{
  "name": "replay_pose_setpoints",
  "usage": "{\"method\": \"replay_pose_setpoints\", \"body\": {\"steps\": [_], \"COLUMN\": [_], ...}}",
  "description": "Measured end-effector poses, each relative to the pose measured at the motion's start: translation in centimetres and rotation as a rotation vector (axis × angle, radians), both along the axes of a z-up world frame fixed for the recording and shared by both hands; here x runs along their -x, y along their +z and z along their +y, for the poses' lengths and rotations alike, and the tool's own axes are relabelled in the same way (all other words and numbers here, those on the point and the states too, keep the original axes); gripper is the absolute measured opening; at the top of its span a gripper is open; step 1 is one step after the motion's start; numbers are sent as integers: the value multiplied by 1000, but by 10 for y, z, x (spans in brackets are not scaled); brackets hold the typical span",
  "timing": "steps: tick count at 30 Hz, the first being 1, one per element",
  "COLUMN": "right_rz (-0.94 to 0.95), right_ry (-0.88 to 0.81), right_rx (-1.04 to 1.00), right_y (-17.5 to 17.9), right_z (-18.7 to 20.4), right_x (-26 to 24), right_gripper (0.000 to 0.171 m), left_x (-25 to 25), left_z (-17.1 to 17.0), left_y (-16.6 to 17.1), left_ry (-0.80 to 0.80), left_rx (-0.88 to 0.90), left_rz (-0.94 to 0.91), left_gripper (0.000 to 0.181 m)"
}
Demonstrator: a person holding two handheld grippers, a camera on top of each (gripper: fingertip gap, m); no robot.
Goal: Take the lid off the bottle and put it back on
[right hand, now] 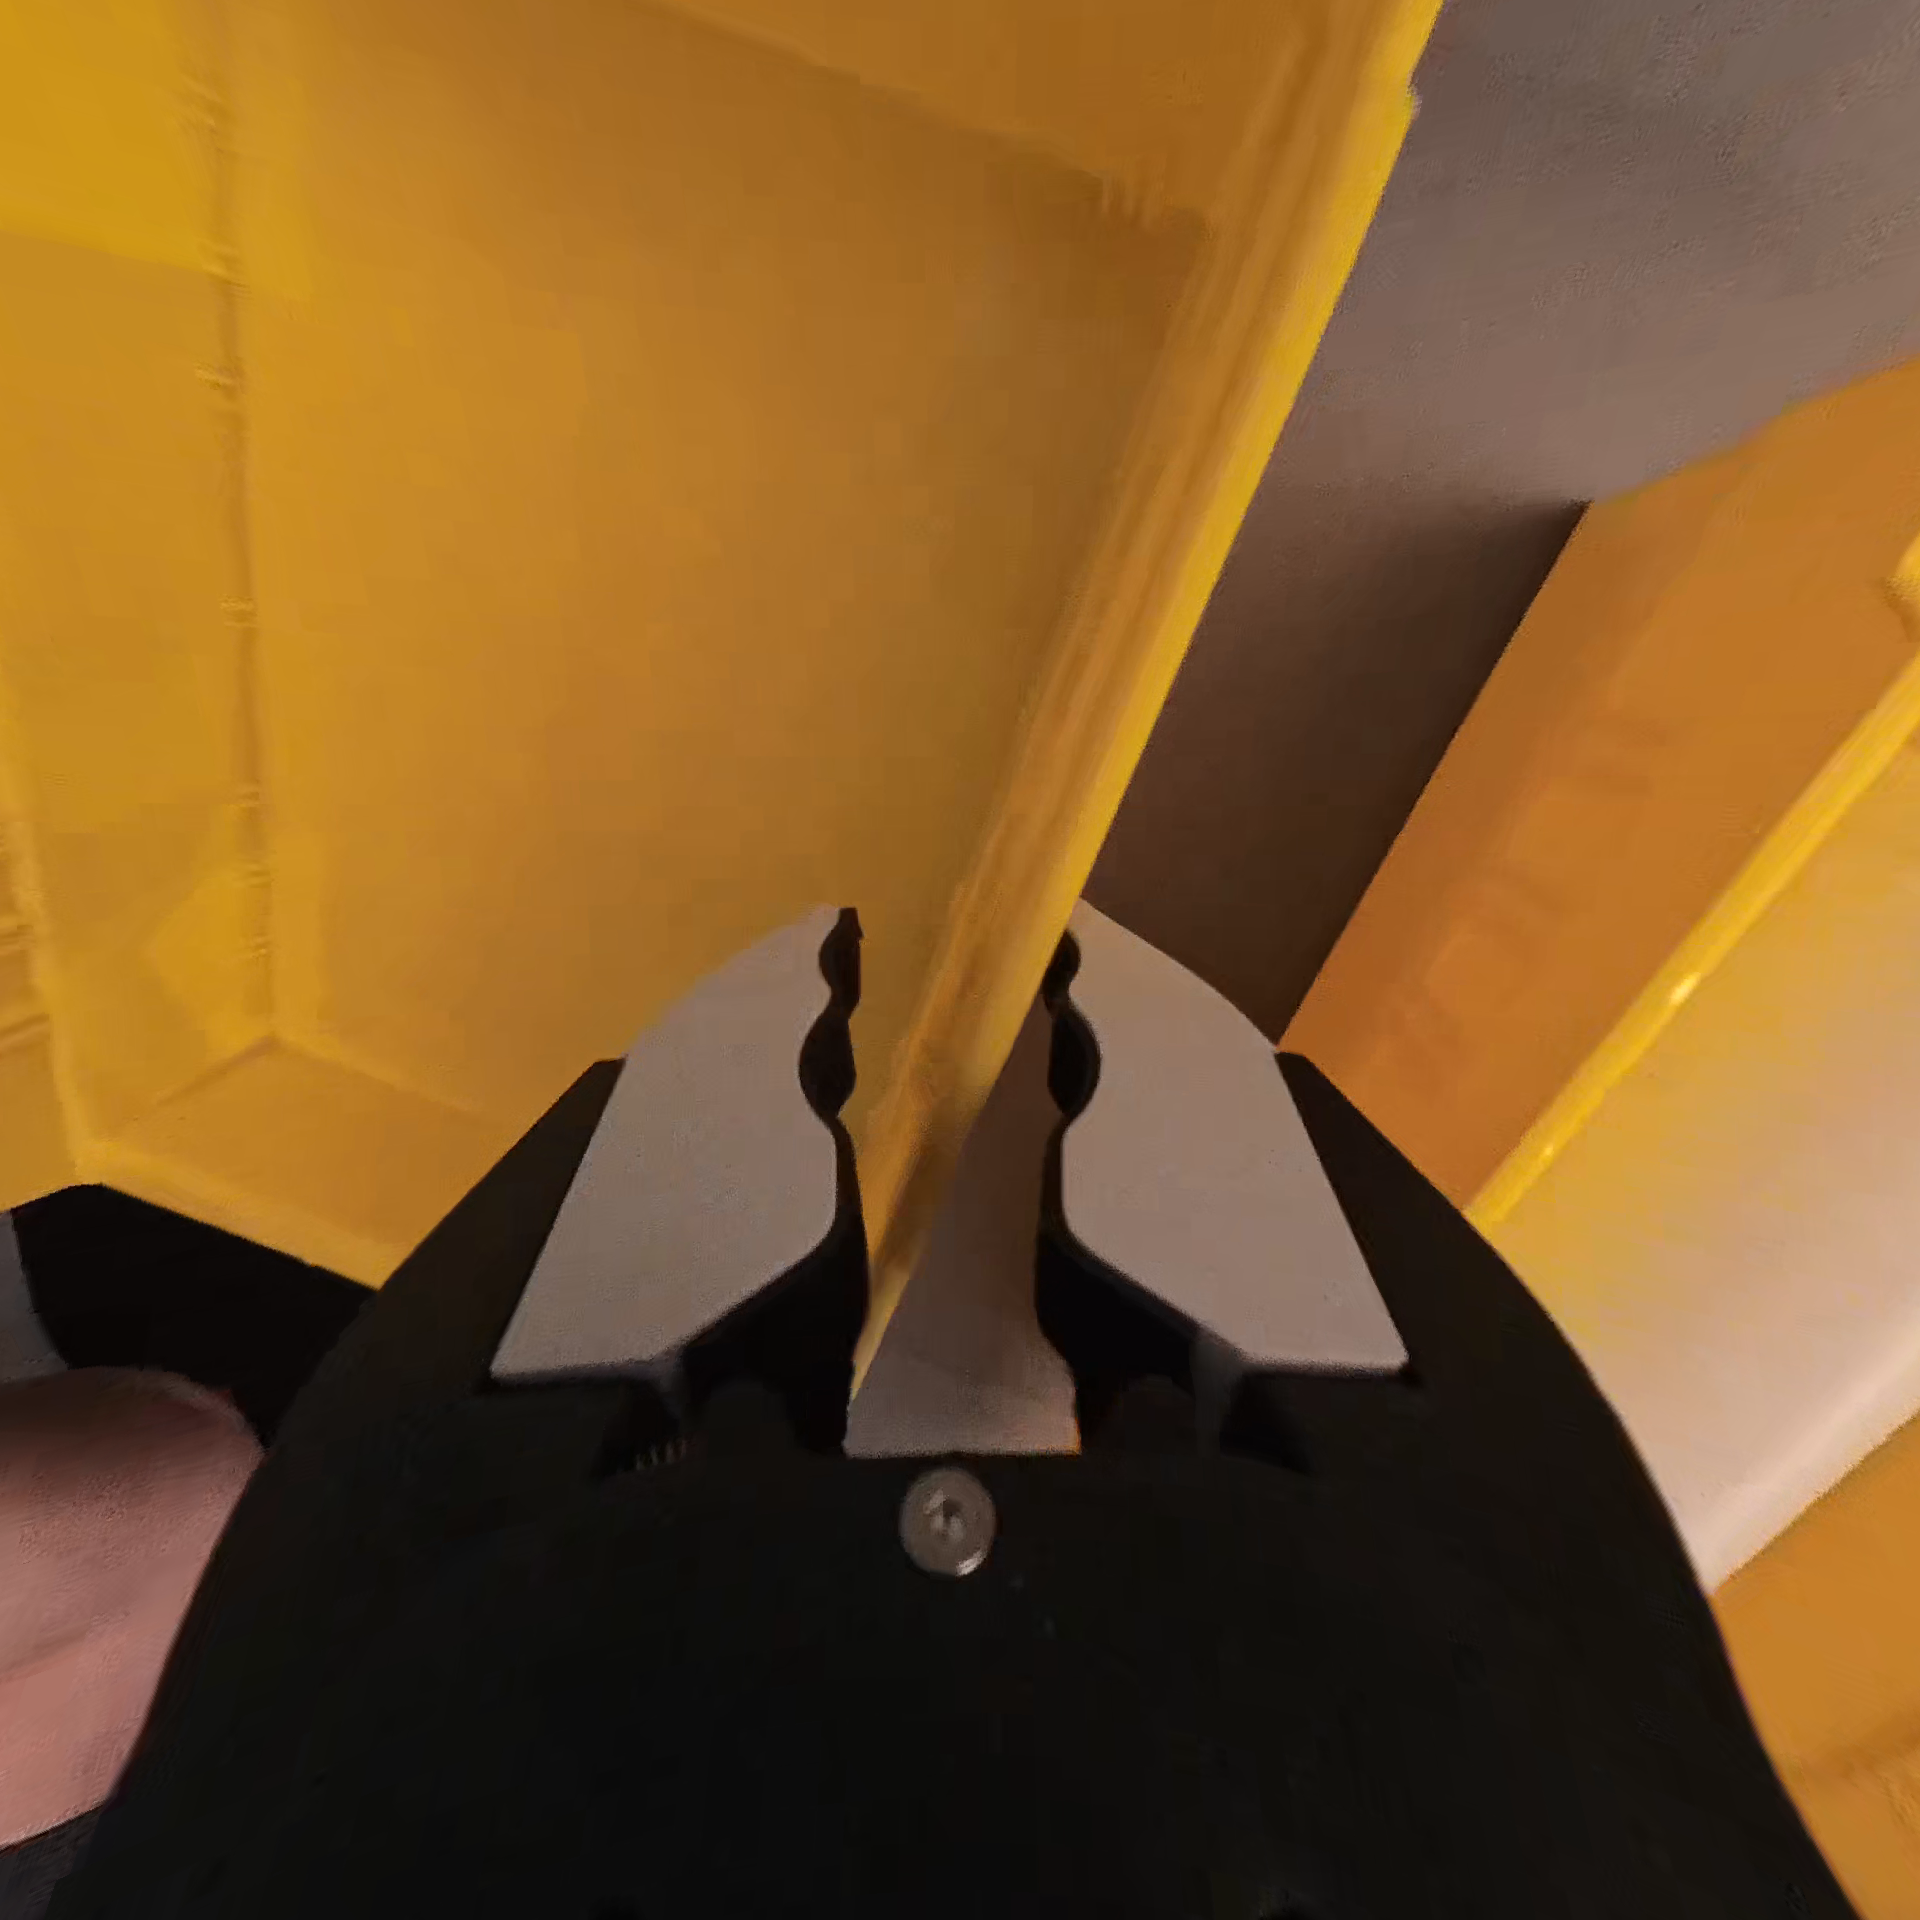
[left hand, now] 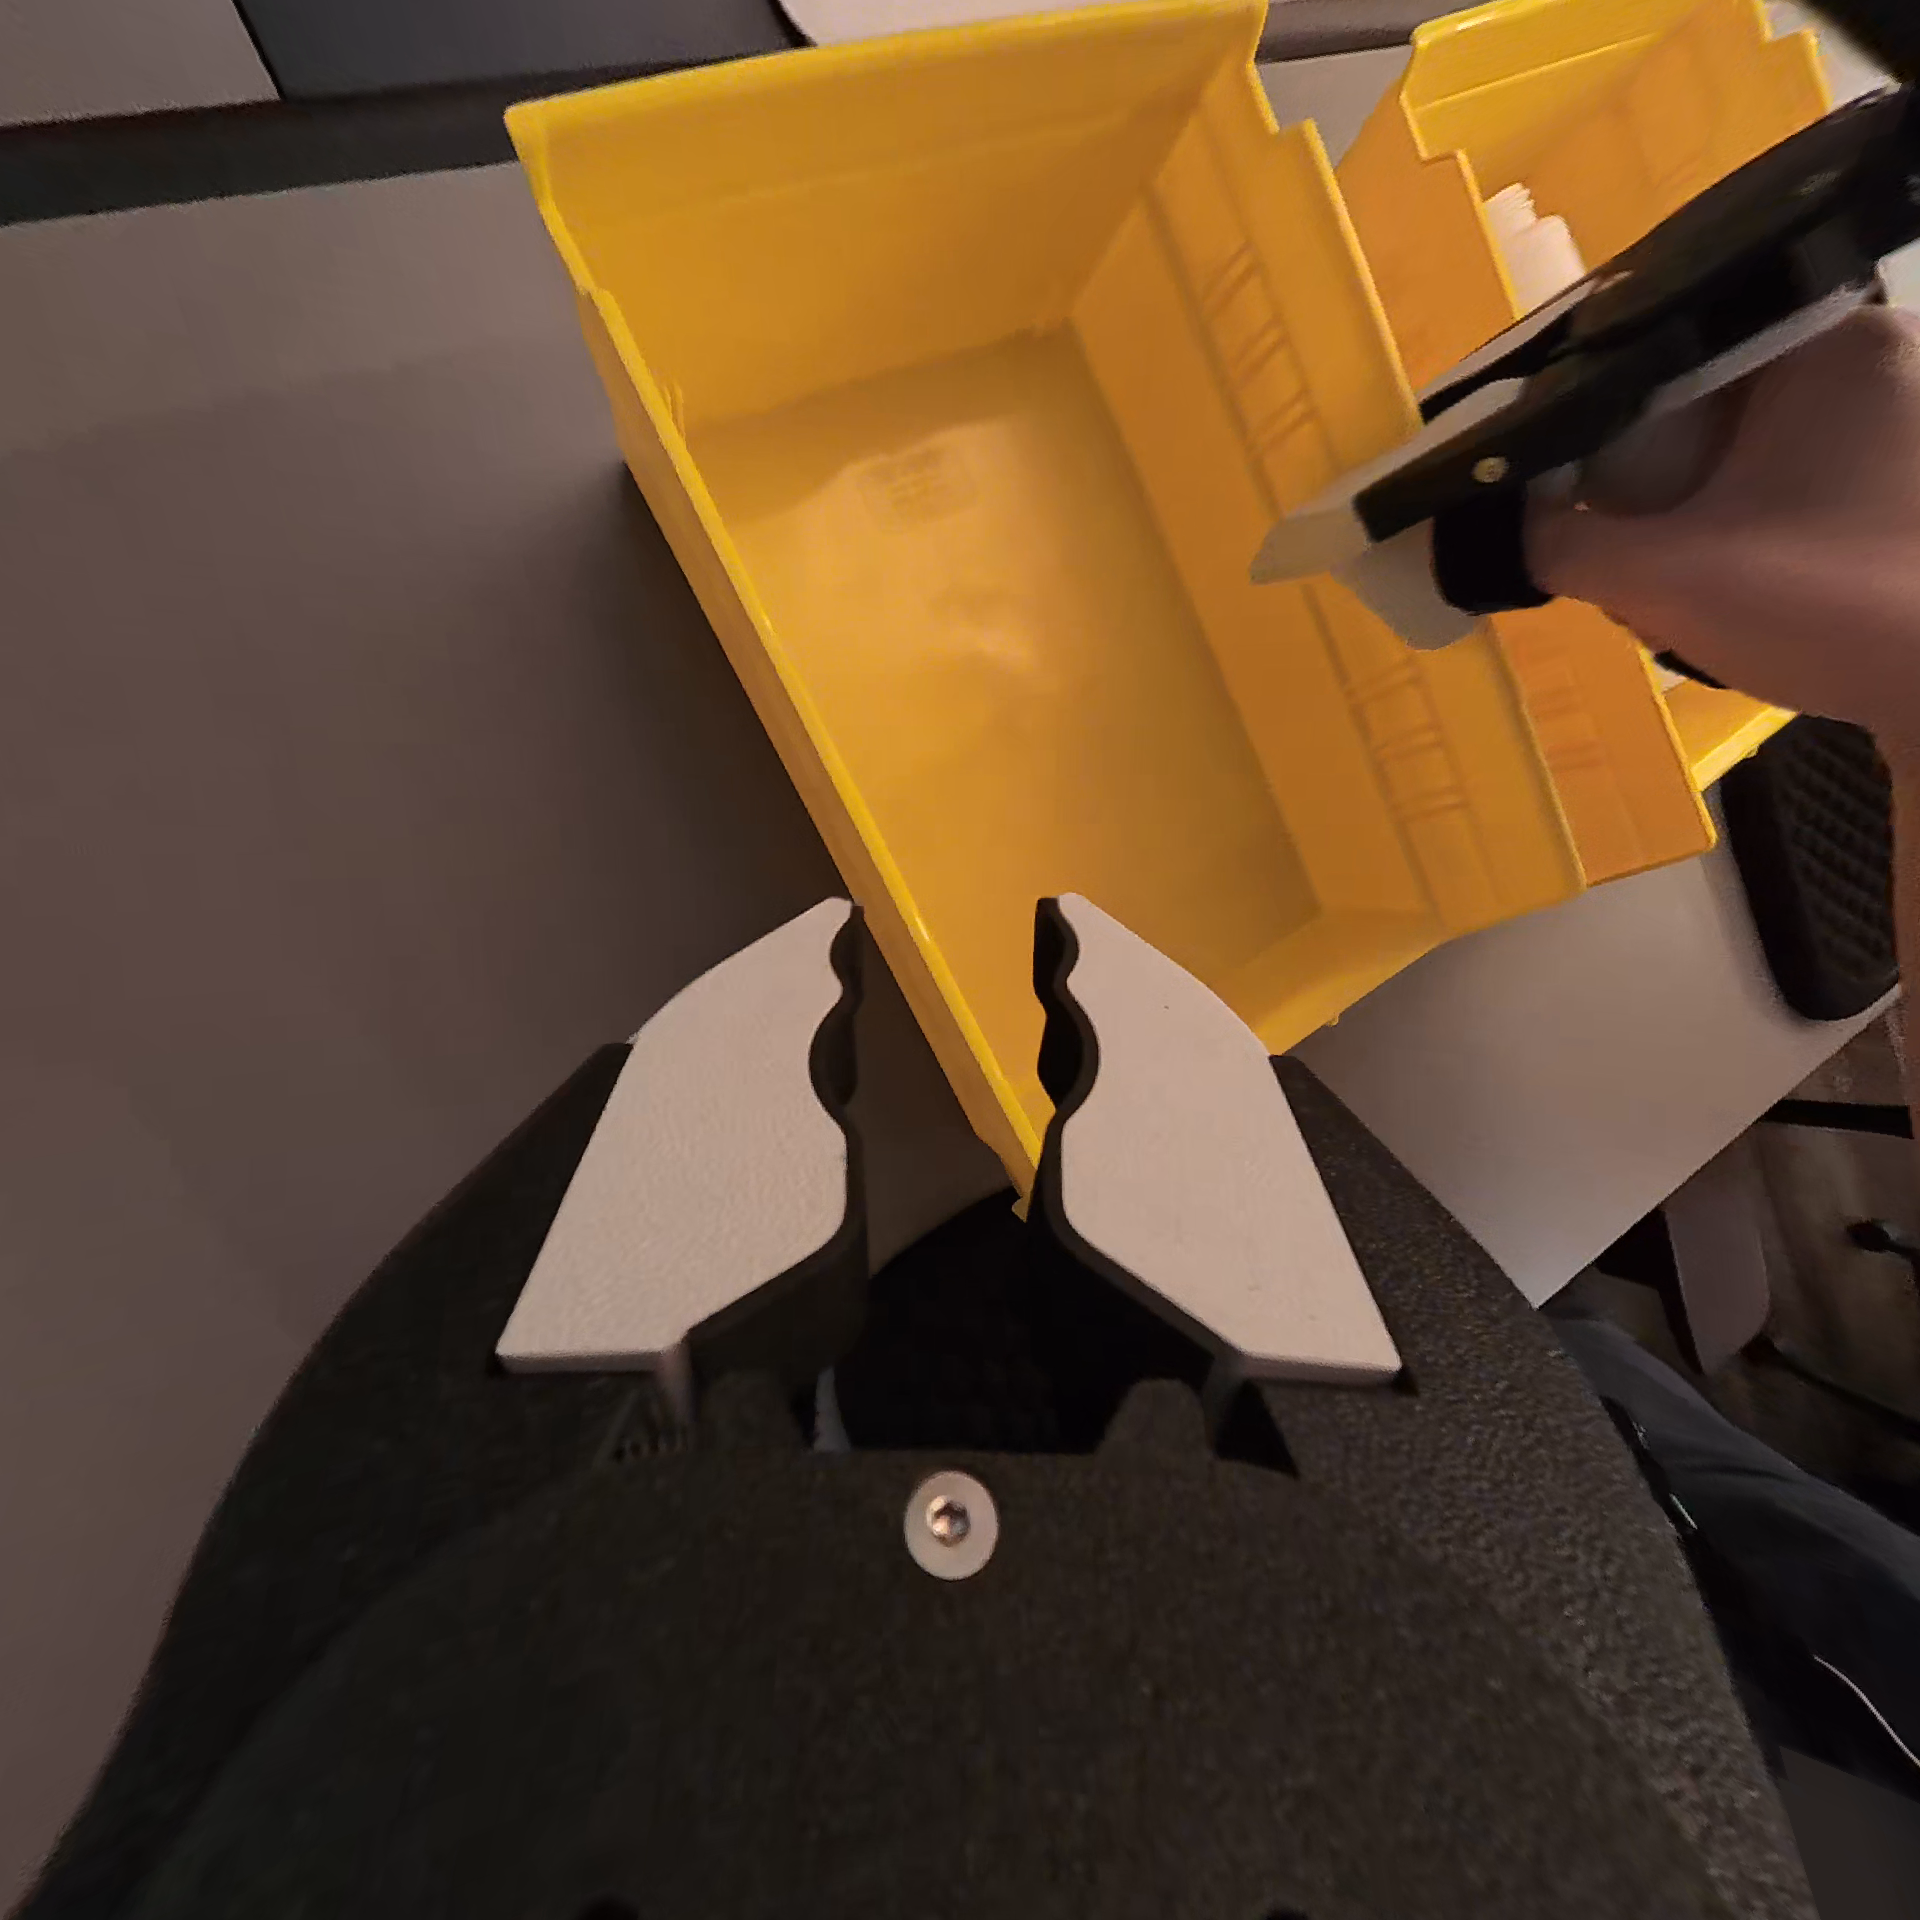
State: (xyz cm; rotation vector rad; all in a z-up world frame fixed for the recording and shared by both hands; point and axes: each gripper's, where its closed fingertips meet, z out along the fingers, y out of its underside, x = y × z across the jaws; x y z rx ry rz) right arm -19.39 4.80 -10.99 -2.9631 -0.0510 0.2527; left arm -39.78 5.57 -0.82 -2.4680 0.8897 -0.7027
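- Left gripper (left hand: 948, 920): jaws part open, nothing clamped. The near corner of the empty yellow bin's (left hand: 1039, 644) side wall runs up into the gap between the fingers; it looks to touch the right-hand finger, clear of the left-hand one.
- Right gripper (right hand: 956, 925): jaws part open, straddling a yellow bin wall (right hand: 1122, 623). The wall edge passes through the gap, close to the left-hand finger; I cannot tell if either pad touches it. No squeeze visible.
- In the left wrist view, the right gripper (left hand: 1340, 561) shows at the right edge, held in a person's hand (left hand: 1745, 540), over the right side of the big bin. Heavy motion blur there.
- Big bin: open top, tilted in the view, bare floor with only a moulded mark. Sits on a grey table (left hand: 260, 623).
- Second yellow bin (left hand: 1621, 135) just beside it, on the far right; the two walls are close together.
- Bottle (left hand: 1527, 244): only a pale whitish shape with a threaded-looking neck shows inside that second bin, partly hidden behind the right gripper. Neither gripper is on it. Cannot see a lid.
- Black mesh-textured object (left hand: 1818, 862) at the table's right edge, below the bins.
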Motion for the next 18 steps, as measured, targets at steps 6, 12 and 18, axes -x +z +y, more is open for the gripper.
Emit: {"method": "replay_pose_setpoints", "body": {"steps": [6, 12, 18], "right_rz": [-55, 5, -8], "right_ry": [-29, -69, -36], "right_rx": [101, 166, 329], "right_y": [-21, -23, -6], "right_z": [-2, 0, -10], "right_x": [-4, 0, 12], "right_gripper": [13, 4, 5], "left_x": [1, 2, 4], "left_z": [-1, -1, -14], "left_y": [7, 14, 62], "left_ry": [-2, 7, 58], "left_rx": [-19, -46, -196], "left_rz": [-20, -23, -127], "left_gripper": [28, 27, 26]}}
